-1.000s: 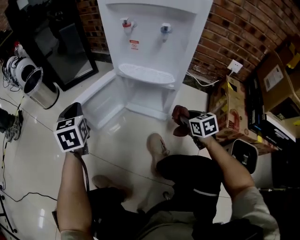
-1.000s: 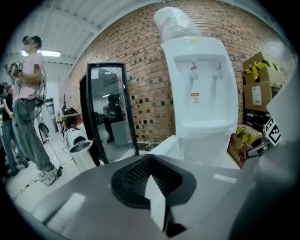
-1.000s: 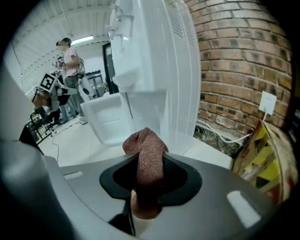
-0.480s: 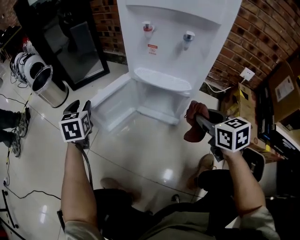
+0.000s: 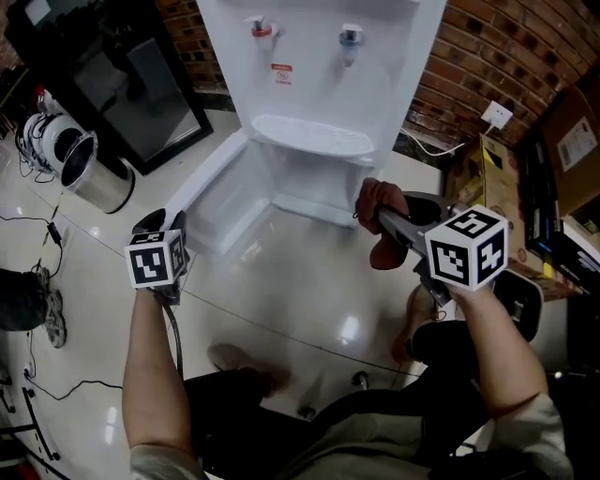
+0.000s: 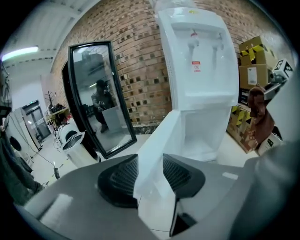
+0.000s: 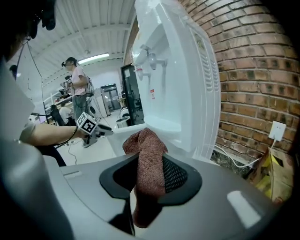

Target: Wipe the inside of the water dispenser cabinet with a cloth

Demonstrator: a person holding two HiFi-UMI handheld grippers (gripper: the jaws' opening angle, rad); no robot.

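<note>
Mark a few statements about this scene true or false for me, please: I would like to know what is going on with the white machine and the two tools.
1. The cabinet door of the water dispenser stands open. True.
2. The left tool holds the cloth. False: the right tool grips the cloth. The left tool has nothing between its jaws, which are opening.
3. The cloth is inside the cabinet. False: it hangs in the air in front of the cabinet, outside it.
4. The dispenser has a red tap and a blue tap. True.
</note>
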